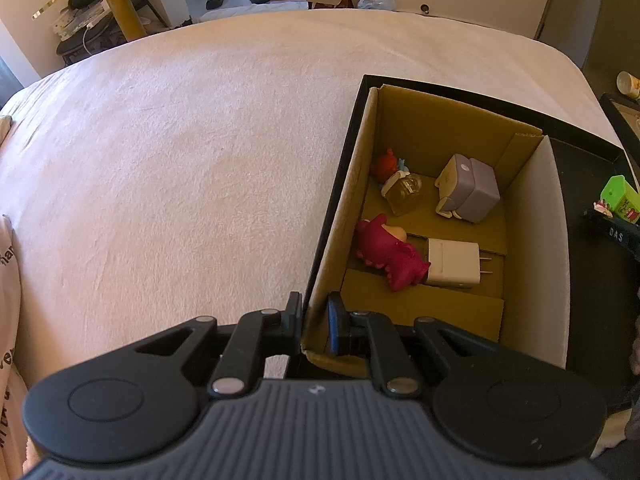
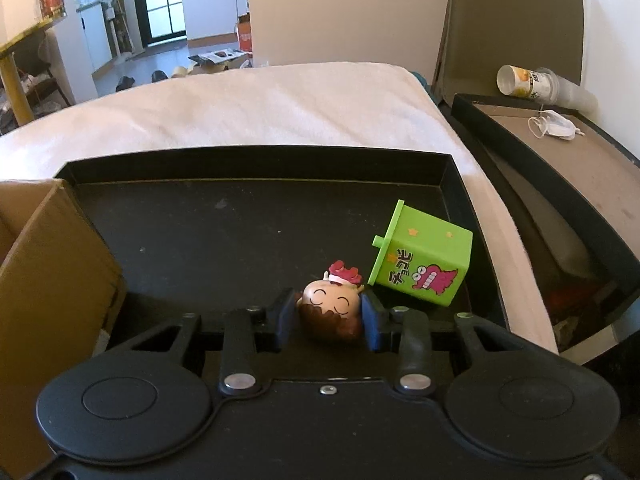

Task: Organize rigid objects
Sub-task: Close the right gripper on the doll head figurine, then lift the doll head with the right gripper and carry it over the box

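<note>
A small figurine [image 2: 330, 304] with a smiling face, brown hair and a red topknot lies in the black tray [image 2: 256, 164]. My right gripper [image 2: 330, 316] is shut on its head, one blue pad against each side. A green toy box [image 2: 420, 260] printed with a pink dinosaur lies tipped just right of it. In the left wrist view, my left gripper [image 1: 315, 312] is shut on the near wall of the cardboard box [image 1: 400, 120]. That box holds a magenta figure [image 1: 386, 252], a white charger plug [image 1: 454, 263], a lilac figure [image 1: 468, 188], an amber toy [image 1: 404, 192] and a small red toy [image 1: 386, 164].
The tray and box rest on a bed with a pale blanket [image 1: 180, 160]. To the right stands a second black tray [image 2: 560, 152] with a tipped paper cup [image 2: 520, 80] and a face mask [image 2: 554, 126]. Upright cardboard [image 2: 512, 20] stands behind it.
</note>
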A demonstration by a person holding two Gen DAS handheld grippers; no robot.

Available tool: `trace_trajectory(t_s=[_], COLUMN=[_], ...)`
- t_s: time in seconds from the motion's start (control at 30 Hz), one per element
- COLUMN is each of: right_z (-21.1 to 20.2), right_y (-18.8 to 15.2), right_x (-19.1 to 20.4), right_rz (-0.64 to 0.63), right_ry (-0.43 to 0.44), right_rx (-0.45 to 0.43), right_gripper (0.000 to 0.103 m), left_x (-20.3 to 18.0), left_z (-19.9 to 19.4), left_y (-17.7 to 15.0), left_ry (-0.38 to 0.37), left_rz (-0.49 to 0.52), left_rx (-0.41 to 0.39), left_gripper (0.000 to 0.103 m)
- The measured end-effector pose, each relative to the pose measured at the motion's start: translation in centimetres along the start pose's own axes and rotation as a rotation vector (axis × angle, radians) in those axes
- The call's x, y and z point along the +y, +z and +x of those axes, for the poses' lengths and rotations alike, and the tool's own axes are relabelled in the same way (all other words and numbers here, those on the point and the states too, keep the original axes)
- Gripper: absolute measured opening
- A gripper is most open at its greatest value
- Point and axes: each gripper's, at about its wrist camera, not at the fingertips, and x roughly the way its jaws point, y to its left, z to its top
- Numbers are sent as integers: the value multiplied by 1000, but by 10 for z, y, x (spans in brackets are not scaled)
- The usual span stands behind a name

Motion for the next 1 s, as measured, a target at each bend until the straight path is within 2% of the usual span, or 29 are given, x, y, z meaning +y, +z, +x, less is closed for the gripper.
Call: trace_trajectory(t_s=[0.4,0.73,1.0], right_z=[-51,-85,-105], right_y=[-13,-6,0], right_x=[7,20,33], right_rz=[-30,-71,-90], right_ry=[48,79,110], right_rx=[-66,-138,-160], right_gripper=[35,35,35], left_x=[4,6,12], left_z=[-6,-14,-18], left_y=[-2,-3,-5], left_ry=[-22,-43,-69], left_rz=[-2,-12,-23], left_rx=[-12,-36,-48], left_gripper=[11,11,11])
